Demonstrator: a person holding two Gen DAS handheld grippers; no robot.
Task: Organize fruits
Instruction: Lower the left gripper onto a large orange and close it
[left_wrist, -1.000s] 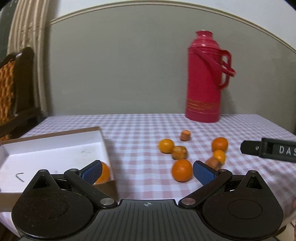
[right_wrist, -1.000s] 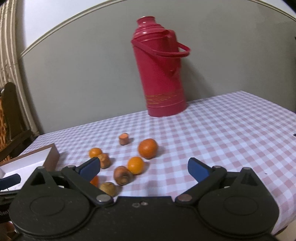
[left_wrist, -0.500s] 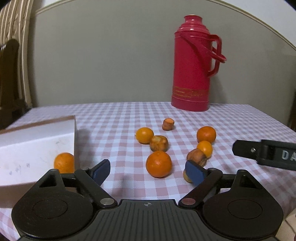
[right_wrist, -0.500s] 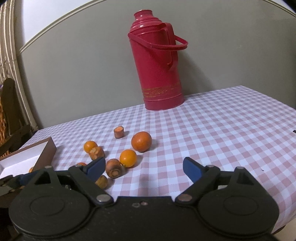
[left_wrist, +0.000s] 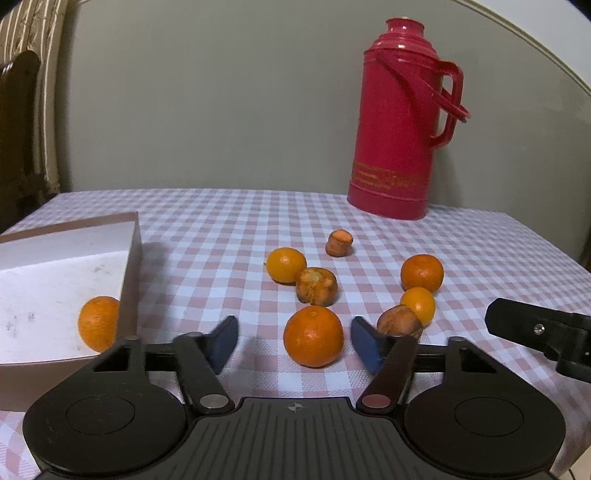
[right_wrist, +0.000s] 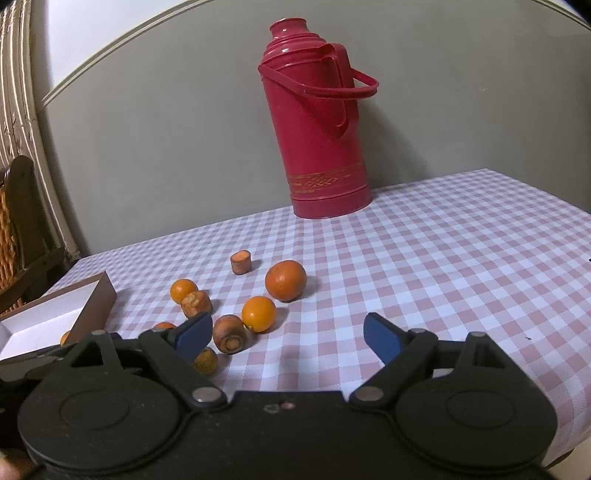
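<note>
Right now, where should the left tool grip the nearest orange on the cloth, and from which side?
Across its widest middle, coming from the front: the orange is round, sits free between the left tool pads, which have just been closing, with cloth bare either side.

Loose oranges (left_wrist: 313, 336) on checked cloth; one orange in box (left_wrist: 98, 323).

Five oranges (left_wrist: 313, 336) show: four on the checked cloth, one in the single white box (left_wrist: 55, 280); three brown shrivelled fruits (left_wrist: 317, 286); one carrot stub (left_wrist: 339, 242); one red flask (left_wrist: 400, 125)
</note>
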